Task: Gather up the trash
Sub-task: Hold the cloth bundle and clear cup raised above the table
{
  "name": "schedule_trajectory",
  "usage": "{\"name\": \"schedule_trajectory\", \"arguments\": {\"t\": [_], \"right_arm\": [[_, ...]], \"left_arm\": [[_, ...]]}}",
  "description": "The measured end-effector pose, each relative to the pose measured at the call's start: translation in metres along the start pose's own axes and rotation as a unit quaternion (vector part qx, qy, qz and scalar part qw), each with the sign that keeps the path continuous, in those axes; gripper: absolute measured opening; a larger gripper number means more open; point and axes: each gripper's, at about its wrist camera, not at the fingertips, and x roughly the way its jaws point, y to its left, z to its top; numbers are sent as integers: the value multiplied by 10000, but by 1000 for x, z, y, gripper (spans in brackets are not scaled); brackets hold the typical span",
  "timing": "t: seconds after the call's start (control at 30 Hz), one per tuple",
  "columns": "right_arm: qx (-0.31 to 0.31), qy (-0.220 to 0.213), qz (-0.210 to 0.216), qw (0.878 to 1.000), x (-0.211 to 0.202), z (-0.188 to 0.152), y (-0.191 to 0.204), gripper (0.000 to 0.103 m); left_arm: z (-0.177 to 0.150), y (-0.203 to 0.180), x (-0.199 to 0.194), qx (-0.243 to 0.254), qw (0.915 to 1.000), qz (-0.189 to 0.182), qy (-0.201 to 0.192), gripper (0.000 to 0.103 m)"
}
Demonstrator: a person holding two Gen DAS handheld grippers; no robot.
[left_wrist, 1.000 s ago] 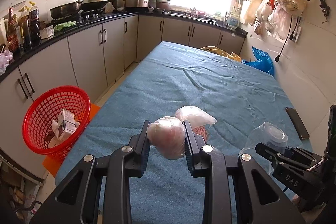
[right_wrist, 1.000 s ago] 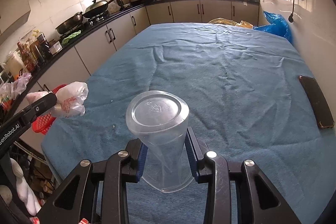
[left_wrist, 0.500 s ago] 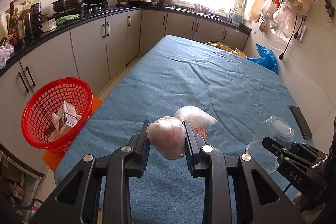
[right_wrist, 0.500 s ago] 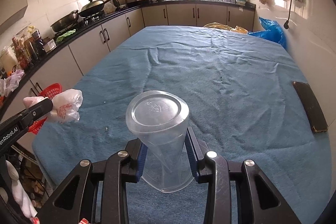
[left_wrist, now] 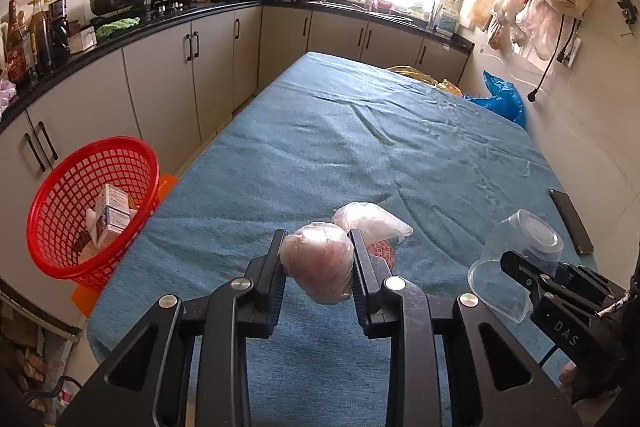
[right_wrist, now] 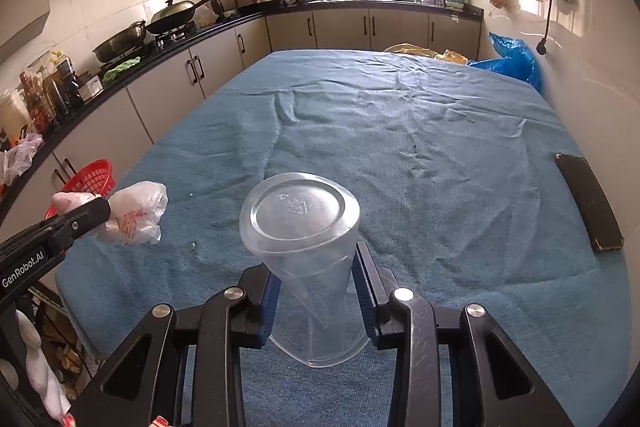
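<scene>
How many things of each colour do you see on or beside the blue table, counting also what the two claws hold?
Clear: 1, the plastic cup in the right claw.
White-pink: 1, the crumpled plastic bag in the left claw.
Red: 1, the basket beside the table.
Black: 1, the phone on the table.
Blue: 1, the bag at the far corner.
Total: 5

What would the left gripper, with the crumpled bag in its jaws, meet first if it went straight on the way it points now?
Probably the blue tablecloth: the left gripper tilts down over it, and nothing else lies ahead.
</scene>
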Motion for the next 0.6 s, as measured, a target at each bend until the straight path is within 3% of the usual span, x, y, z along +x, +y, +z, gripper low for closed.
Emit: {"name": "schedule_trajectory", "arguments": {"t": [0.6], "right_arm": [[129, 58, 12, 9999, 8, 1, -8, 38]], "left_arm": [[-2, -6, 17, -47, 9989, -376, 277, 28]]}}
